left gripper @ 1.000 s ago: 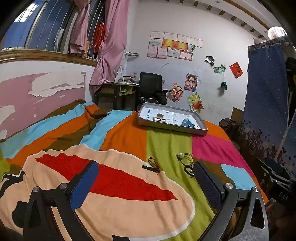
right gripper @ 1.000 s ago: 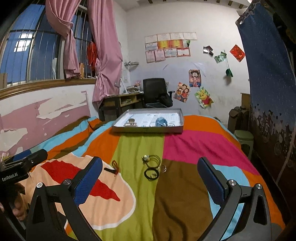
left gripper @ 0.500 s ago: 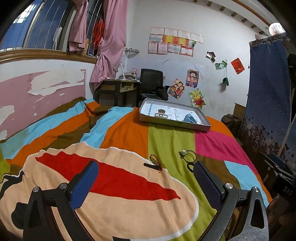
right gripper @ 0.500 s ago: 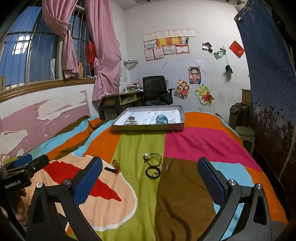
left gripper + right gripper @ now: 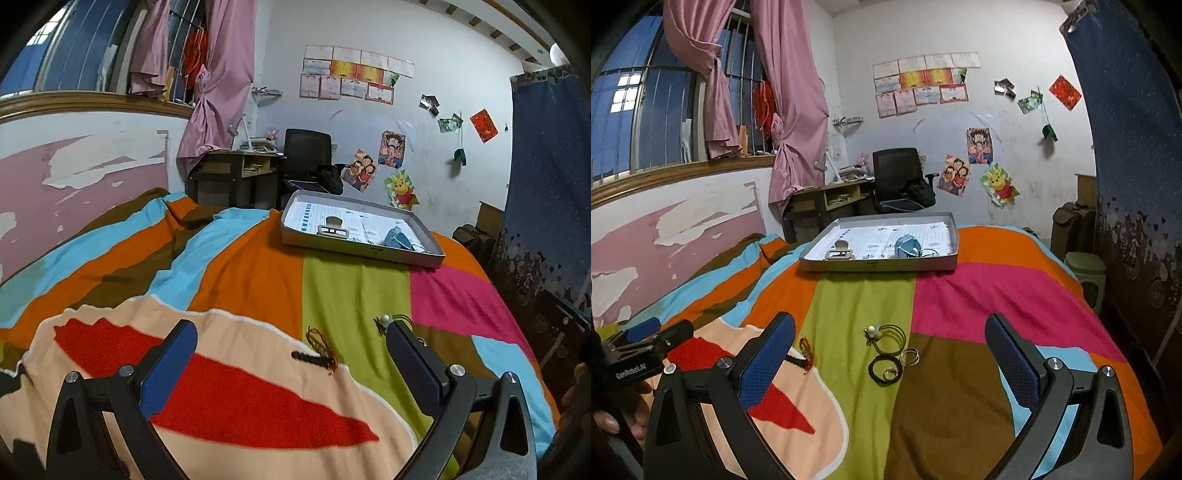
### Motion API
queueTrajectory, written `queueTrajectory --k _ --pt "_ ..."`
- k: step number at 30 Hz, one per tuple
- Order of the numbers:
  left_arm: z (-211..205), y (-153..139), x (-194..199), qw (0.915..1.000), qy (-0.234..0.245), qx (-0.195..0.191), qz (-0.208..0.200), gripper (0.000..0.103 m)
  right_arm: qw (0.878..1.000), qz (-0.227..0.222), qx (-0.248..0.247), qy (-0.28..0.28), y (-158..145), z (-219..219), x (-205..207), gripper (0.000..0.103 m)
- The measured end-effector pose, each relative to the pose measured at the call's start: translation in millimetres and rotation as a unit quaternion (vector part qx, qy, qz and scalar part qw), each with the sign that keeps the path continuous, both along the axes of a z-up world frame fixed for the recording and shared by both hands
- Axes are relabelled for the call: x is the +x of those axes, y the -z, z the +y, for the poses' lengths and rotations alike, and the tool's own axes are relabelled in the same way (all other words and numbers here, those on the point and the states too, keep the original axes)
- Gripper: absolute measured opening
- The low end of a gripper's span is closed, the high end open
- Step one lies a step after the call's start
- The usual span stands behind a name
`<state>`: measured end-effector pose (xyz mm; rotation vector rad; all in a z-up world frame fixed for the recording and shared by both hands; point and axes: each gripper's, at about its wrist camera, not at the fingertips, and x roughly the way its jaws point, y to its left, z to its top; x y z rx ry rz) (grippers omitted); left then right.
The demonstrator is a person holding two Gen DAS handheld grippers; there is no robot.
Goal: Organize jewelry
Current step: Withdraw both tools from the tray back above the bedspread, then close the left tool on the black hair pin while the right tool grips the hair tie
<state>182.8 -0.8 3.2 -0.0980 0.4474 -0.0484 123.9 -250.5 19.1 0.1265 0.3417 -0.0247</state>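
A red-and-black bracelet lies on the striped bedspread, just ahead of my open, empty left gripper. A green band with a pearl, a black band and thin rings lie between the open fingers of my empty right gripper, a little ahead of it. In the left wrist view only the pearl shows beside the right finger. A grey tray sits farther back on the bed, holding a clip and a blue pouch.
The bed is edged by a peeling pink wall on the left. A desk and black chair stand behind the tray. A green stool and blue curtain are on the right. The left gripper shows at the right view's left edge.
Both grippers have moved slightly forward and lower toward the jewelry on the bedspread. Both stay open and empty.
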Motion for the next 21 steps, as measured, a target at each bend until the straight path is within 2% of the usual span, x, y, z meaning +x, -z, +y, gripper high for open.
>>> queueTrajectory --k 6,11,14,21 --pt "3 17 45 0.9996 0.005 -0.021 0.018 0.103 1.000 0.017 -0.006 -0.008 2 -9 43 0.101" --pt "5 35 77 0.9991 0.018 -0.023 0.032 0.103 0.999 0.022 -0.033 -0.018 5 -15 85 0.101" --pt "6 46 92 0.9983 0.030 -0.023 0.044 0.103 0.999 0.033 -0.029 -0.022 12 -21 113 0.101" --pt "11 75 114 0.9929 0.077 -0.028 0.087 0.103 0.993 0.094 -0.026 -0.064 49 -21 159 0.101"
